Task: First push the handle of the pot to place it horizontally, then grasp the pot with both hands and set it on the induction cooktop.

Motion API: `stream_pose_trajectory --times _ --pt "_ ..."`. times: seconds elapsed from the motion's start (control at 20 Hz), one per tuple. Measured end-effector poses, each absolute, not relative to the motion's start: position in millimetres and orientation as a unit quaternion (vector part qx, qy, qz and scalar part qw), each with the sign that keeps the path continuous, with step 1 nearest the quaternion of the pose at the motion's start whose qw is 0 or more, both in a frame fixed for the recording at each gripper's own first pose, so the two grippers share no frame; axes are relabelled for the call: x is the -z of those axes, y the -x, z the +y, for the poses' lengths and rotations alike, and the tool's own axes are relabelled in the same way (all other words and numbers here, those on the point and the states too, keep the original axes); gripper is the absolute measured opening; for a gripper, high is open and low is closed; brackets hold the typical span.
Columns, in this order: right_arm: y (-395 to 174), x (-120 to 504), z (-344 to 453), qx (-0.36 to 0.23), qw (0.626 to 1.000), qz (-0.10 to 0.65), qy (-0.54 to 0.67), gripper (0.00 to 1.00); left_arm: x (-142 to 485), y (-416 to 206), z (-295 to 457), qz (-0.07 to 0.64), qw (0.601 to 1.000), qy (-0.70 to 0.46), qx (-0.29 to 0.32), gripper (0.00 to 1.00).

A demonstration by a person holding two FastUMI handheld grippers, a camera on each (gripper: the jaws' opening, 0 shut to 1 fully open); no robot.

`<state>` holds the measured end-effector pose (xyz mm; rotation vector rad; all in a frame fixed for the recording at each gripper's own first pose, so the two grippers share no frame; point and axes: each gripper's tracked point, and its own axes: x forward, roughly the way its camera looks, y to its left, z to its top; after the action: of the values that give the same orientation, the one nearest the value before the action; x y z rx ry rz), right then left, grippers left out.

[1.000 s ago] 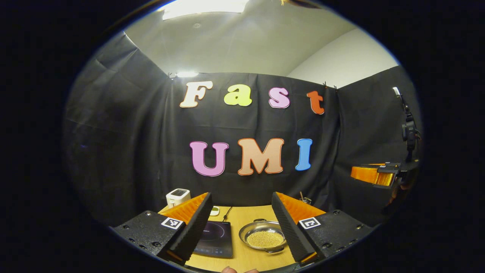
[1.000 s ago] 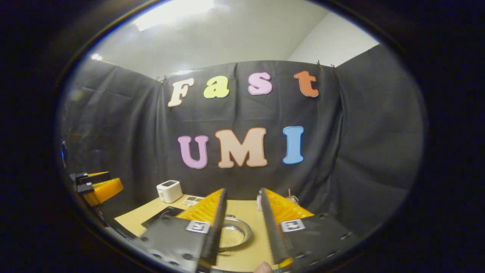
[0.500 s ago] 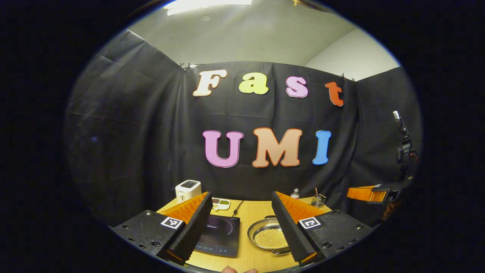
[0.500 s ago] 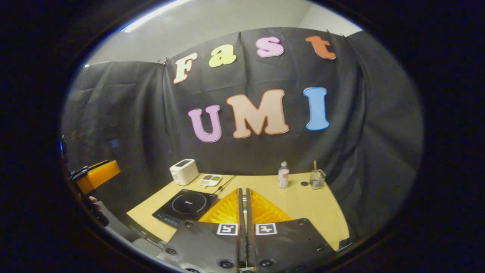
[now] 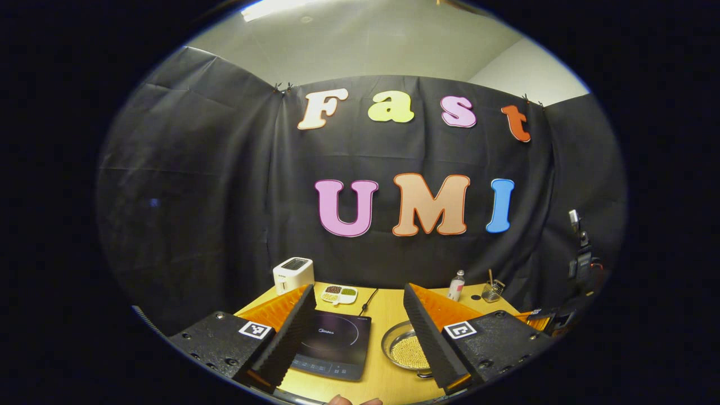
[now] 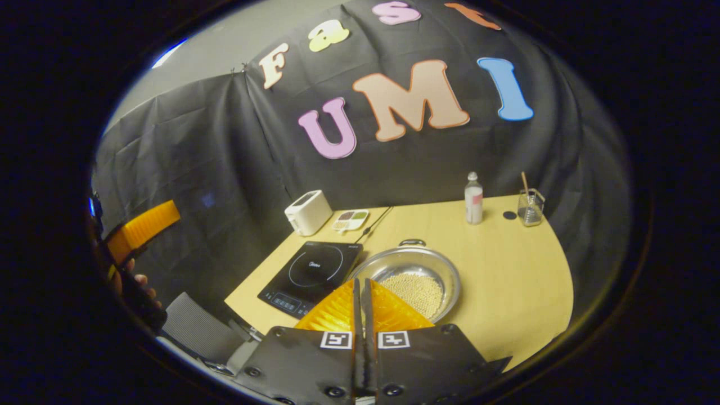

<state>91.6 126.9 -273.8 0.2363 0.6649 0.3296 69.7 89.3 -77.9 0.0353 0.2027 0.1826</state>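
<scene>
Rt gripper (image 6: pixel 361 292) fingers pressed together, empty, above round steel pot w/ beads (image 6: pixel 413 275); lft gripper (image 5: pixel 357 320) wide apart, empty. Nudge far loop handle (image 6: pixel 412 243) sideways, slow & low.

pot (image 6: pixel 413 275) near rim: hidden behind right gripper (image 6: pixel 360 289), lower centre
pot right part, left gripper view: hidden behind finger

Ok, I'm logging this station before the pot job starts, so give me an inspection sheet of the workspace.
Surface: wooden table, bare at the right.
Job's things: pot holding small beads, beside the induction cooktop, not on it.
Clutter: toaster, divided dish, bottle, glass along the back.
Grippers: left gripper open above the table; right gripper shut, empty.
Cables: cord behind the cooktop.
Surroundings: black cloth wall, chair.
</scene>
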Motion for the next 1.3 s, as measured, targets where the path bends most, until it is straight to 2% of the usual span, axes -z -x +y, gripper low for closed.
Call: stream_pose_trajectory --times 0.05,0.15,0.2,0.3,0.35,0.45,0.8,0.9,0.95,1.0,1.15,1.3 --pt "-92 289 133 -0.158 0.919 0.340 -0.117 0.03 79 -74 96 0.102 0.991 -0.017 -0.088 0.95" --pt "-95 313 146 -0.149 0.910 0.369 -0.119 0.00 82 -82 110 0.095 0.992 -0.013 -0.077 0.96" --pt "-93 323 155 -0.146 0.904 0.385 -0.117 0.03 88 -85 119 0.096 0.993 -0.011 -0.073 0.92" --pt "-85 345 175 -0.140 0.892 0.415 -0.112 0.02 100 -92 136 0.105 0.993 0.001 -0.062 0.95" --pt "-81 360 180 -0.134 0.887 0.430 -0.105 0.03 105 -96 144 0.106 0.993 0.007 -0.056 0.92" --pt "-75 383 195 -0.122 0.872 0.461 -0.108 0.00 117 -103 156 0.107 0.993 0.017 -0.039 0.95" --pt "-39 456 210 -0.065 0.830 0.550 -0.063 0.03 148 -120 173 0.125 0.991 0.051 0.022 0.96" --pt "-30 468 210 -0.062 0.821 0.565 -0.058 0.03 147 -122 183 0.120 0.991 0.045 0.023 0.95" --pt "-28 474 210 -0.059 0.817 0.570 -0.057 0.00 147 -123 189 0.123 0.991 0.045 0.018 0.92" --pt "-28 479 208 -0.053 0.814 0.575 -0.056 0.00 150 -120 192 0.126 0.991 0.048 0.015 0.95" --pt "-29 493 203 -0.033 0.806 0.586 -0.074 0.03 159 -116 184 0.134 0.988 0.065 0.030 0.95" --pt "-29 498 198 -0.022 0.801 0.592 -0.085 0.00 157 -115 192 0.132 0.990 0.051 0.021 0.95"
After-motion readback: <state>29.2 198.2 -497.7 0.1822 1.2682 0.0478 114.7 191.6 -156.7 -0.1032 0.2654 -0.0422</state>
